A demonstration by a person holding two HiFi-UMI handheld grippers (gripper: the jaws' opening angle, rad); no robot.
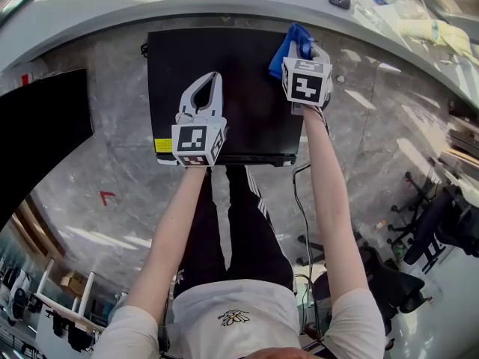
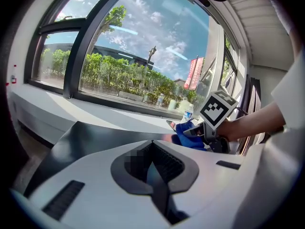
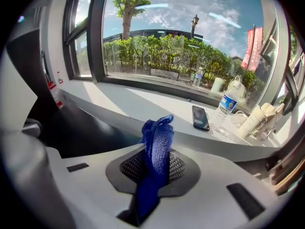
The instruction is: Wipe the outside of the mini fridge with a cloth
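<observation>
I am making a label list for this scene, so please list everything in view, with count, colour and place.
mini fridge: one, black, middle of the head view.
cloth: one, blue, clamped over the fridge's far right corner.
window sill: one, white, behind the fridge.
phone: one, dark, on the sill.
water bottles: at least two, clear, on the sill, one right of the phone.
left gripper: one, white, shut and empty, over the fridge top.
right gripper: one, white, shut on the cloth.
</observation>
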